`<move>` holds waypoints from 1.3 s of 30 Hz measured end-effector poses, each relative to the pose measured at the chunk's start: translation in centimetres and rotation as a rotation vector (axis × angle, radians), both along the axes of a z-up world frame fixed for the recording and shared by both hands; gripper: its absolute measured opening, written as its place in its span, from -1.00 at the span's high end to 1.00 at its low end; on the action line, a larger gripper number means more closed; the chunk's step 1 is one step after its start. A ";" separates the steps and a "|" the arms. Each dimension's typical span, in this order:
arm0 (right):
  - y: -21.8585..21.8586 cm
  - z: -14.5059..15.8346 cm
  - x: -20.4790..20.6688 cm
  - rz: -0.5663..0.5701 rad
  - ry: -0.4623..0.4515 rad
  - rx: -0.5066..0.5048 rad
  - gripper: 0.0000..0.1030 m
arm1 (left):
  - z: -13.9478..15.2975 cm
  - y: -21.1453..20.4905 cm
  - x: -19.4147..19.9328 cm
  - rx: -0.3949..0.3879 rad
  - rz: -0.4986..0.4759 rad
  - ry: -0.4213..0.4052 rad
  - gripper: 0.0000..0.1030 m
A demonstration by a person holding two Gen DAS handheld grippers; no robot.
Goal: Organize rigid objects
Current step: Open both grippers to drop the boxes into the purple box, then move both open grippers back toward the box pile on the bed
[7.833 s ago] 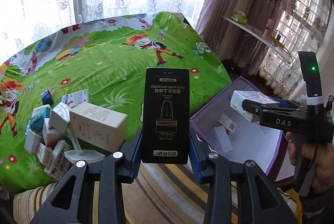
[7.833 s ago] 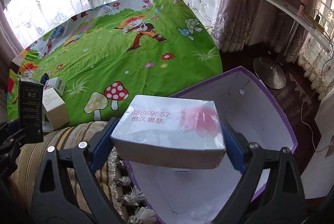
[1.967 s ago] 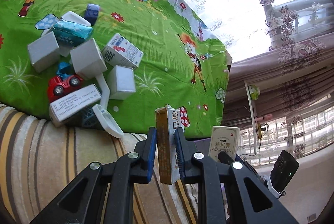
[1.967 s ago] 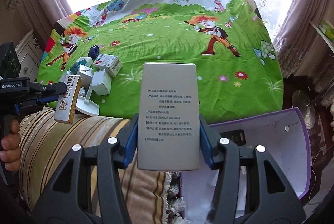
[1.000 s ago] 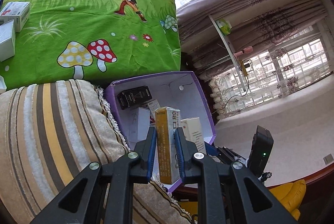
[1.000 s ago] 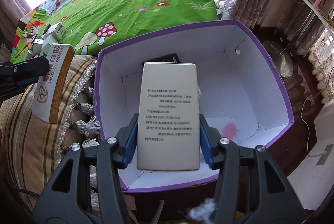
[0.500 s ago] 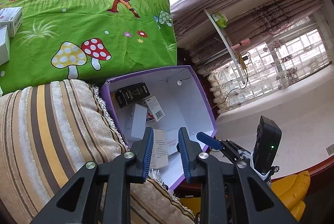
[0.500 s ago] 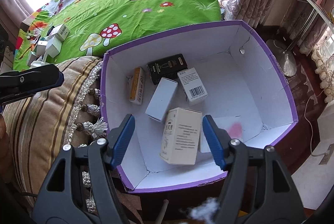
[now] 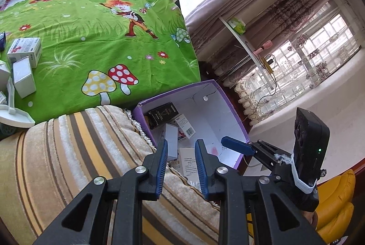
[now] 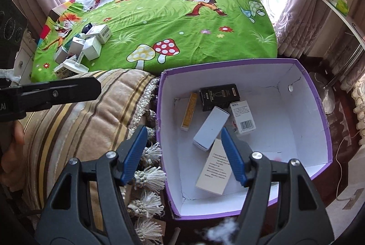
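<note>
The purple cardboard box (image 10: 228, 61) with a white inside stands below the bed's edge. In it lie a black box (image 10: 219, 94), a narrow orange box (image 10: 189, 111), a plain white box (image 10: 211, 130), a barcode box (image 10: 243, 117) and a cream box (image 10: 215, 167). My right gripper (image 10: 184, 129) hangs open and empty over the box's left rim. My left gripper (image 9: 181, 142) is open by a narrow gap, empty, above the striped cushion (image 9: 68, 153) and the purple box (image 9: 228, 121). More small boxes (image 10: 89, 46) lie on the green cartoon sheet.
A white plastic scoop-like piece (image 9: 11, 112) lies beside the pile of boxes (image 9: 22, 57) on the sheet. The cushion's tassels (image 10: 148, 174) hang against the purple box. A shelf and curtains stand to the right; a floor-lamp base (image 10: 328, 101) sits behind the box.
Both grippers have let go: the orange box from the left and the cream box from the right now lie in the purple box. Both grippers have pulled back and up.
</note>
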State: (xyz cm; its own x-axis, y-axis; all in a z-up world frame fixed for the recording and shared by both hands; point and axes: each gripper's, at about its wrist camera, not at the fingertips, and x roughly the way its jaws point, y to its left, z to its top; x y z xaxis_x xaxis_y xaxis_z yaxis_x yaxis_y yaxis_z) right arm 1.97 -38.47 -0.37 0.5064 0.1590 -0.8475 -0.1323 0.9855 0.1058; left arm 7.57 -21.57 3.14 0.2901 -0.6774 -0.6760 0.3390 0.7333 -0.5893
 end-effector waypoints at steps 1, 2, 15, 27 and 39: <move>0.3 0.0 0.1 0.003 0.002 0.004 -0.37 | -0.1 0.7 0.1 -0.004 0.013 0.005 0.48; 0.5 0.0 0.1 0.008 0.004 0.006 -0.37 | -0.2 1.5 0.1 -0.008 0.026 0.009 0.49; 5.3 0.8 1.3 0.115 0.006 0.031 -0.37 | -1.7 13.8 -0.9 -0.045 0.281 0.065 0.48; 10.9 1.1 3.0 0.246 0.014 -0.011 -0.37 | -3.0 22.3 -0.7 -0.022 0.463 0.103 0.25; 16.5 1.9 4.2 0.385 0.019 -0.003 -0.45 | -5.5 25.0 2.9 0.002 0.425 0.235 -0.02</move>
State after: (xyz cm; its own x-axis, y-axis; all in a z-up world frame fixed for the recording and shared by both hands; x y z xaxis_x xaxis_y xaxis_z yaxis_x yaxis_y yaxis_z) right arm 6.17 -21.92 1.48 0.3947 0.3318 -0.8568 -0.4910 0.8644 0.1085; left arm 10.46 3.39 -2.32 0.3803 -0.5307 -0.7575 -0.1333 0.7790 -0.6127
